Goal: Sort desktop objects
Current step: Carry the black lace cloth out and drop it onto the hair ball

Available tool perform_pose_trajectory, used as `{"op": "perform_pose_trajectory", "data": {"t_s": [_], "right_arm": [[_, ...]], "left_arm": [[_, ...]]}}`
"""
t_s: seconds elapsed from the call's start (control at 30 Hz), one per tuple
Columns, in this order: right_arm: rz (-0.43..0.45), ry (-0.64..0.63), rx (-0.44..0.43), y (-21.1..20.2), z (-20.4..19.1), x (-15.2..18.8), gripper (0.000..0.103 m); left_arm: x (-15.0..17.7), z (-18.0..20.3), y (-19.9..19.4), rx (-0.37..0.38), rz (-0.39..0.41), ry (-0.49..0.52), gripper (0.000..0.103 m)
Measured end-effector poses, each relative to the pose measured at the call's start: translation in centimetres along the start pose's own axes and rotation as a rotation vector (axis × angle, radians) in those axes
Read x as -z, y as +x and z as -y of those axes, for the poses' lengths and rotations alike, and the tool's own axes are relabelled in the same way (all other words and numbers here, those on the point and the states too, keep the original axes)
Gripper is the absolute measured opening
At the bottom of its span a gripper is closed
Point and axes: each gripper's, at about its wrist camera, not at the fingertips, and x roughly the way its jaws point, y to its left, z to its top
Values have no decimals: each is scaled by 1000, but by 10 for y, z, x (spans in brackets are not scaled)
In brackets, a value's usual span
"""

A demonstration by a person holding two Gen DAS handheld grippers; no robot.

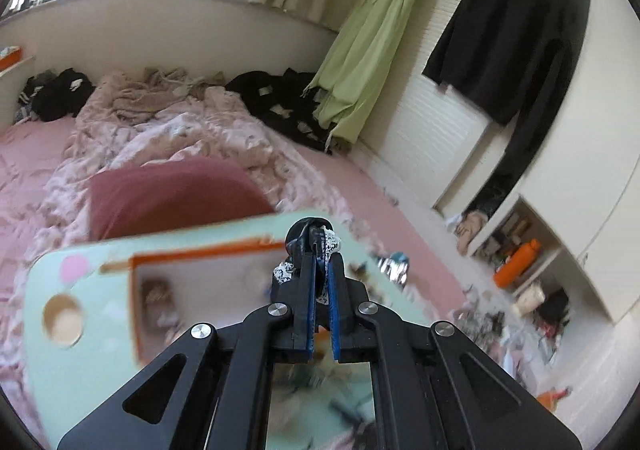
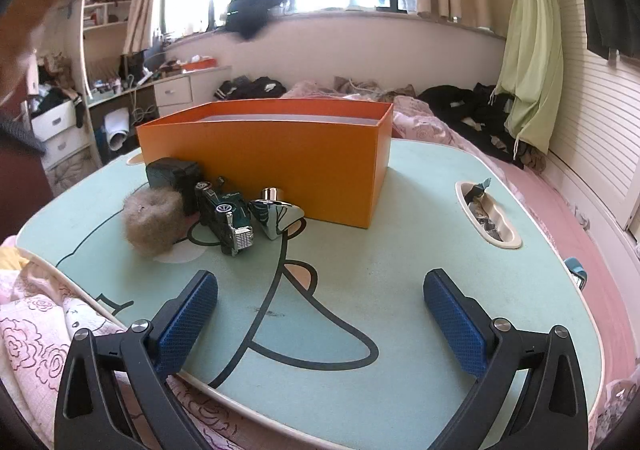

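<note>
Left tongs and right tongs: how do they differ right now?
The left tongs are shut on a small black item with white lace, while the right tongs stand wide open with nothing between them. The left tongs are raised above the mint-green lap table and orange box; the right tongs sit low over the table's near edge, facing the box. Both have blue textured pads on black arms.

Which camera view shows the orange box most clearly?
The right wrist view shows it best: the orange box stands sharp and whole on the mint table, its front wall and open top visible. The left wrist view sees it from above, blurred and partly hidden behind the left gripper.
</note>
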Motion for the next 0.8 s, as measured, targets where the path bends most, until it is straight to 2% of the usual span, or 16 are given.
{"op": "perform_pose_trajectory", "data": {"t_s": [0.1, 0.3, 0.43, 0.5, 0.57, 0.63, 0.7, 0.8], "right_arm": [[0, 0, 0, 0, 1, 0, 103], [1, 0, -1, -1, 1, 1, 103], [1, -1, -1, -1, 1, 1, 103], [1, -1, -2, -1, 1, 1, 103], [1, -1, -2, -1, 1, 2, 103], [1, -1, -1, -1, 1, 2, 103], [1, -1, -1, -1, 1, 2, 103], [1, -1, -2, -1, 2, 2, 103]], "left_arm": [[32, -13, -12, -34, -55, 2, 6], [96, -43, 3, -78, -169, -51, 6], [114, -56, 20, -77, -123, -77, 6], [111, -59, 24, -52, -77, -90, 15], [112, -57, 28, -68, -91, -86, 47], [115, -50, 25, -92, -91, -59, 61], [120, -47, 17, -144, -68, -16, 66], [130, -38, 7, -267, -50, 56, 72]]}}
